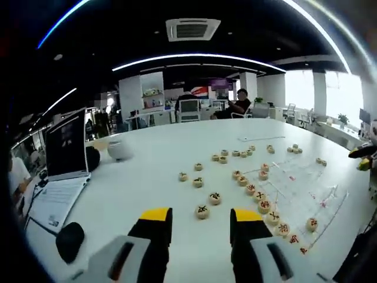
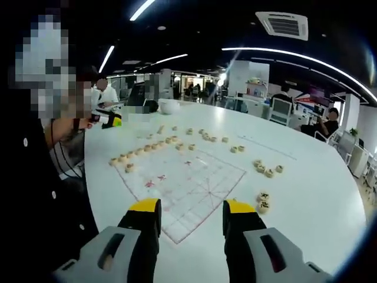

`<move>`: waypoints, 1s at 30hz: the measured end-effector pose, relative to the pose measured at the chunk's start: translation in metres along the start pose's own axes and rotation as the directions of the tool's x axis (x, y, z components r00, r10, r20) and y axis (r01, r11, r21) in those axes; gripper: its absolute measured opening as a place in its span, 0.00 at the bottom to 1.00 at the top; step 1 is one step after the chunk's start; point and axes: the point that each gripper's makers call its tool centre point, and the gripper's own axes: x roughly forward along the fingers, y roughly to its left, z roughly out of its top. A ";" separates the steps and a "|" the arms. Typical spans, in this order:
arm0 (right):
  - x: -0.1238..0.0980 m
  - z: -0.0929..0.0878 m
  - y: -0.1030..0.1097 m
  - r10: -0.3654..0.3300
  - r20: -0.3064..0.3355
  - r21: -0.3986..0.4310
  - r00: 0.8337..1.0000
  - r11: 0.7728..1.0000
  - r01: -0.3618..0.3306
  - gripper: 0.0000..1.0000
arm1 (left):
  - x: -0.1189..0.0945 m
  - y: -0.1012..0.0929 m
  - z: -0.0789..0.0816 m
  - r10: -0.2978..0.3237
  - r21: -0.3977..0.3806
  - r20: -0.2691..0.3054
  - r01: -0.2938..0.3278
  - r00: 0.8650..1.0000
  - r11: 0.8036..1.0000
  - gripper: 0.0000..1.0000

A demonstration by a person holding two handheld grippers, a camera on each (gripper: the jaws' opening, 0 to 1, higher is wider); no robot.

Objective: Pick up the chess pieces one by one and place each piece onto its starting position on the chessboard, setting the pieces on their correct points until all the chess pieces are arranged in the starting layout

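Note:
Round wooden chess pieces lie scattered on a white table. The thin lined chessboard (image 1: 306,188) lies to the right, with a row of pieces (image 1: 259,194) along its near edge. My left gripper (image 1: 201,227) is open and holds nothing; one loose piece (image 1: 202,211) lies on the table just ahead of its jaws. In the right gripper view the chessboard (image 2: 188,183) spreads ahead, a row of pieces (image 2: 141,150) on its far-left edge. My right gripper (image 2: 191,221) hovers open above the board's near corner. Two pieces (image 2: 263,201) lie to its right.
An open laptop (image 1: 68,147), a black mouse (image 1: 69,240) and a white rounded object (image 1: 121,149) sit on the left of the table. A person in dark clothes (image 2: 41,177) stands at the table's left. More pieces (image 2: 268,169) lie past the board.

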 end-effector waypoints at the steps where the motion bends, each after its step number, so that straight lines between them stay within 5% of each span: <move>1: 0.000 0.000 -0.001 -0.002 0.002 0.000 1.000 1.000 0.002 0.43 | 0.006 0.003 0.005 0.001 0.003 0.001 -0.001 1.000 1.000 0.41; 8: -0.002 -0.002 -0.002 -0.016 0.000 0.009 1.000 1.000 0.016 0.43 | 0.056 0.014 0.029 -0.016 0.049 -0.026 0.017 1.000 0.999 0.39; 18: -0.011 -0.009 -0.009 -0.054 -0.009 0.035 0.999 0.998 0.054 0.42 | 0.143 0.029 0.024 -0.057 0.004 -0.158 0.059 0.986 0.998 0.34; 30: -0.016 -0.012 -0.013 -0.082 -0.022 0.050 0.996 0.995 0.083 0.42 | 0.182 0.027 0.008 -0.055 -0.010 -0.226 0.054 0.972 0.998 0.31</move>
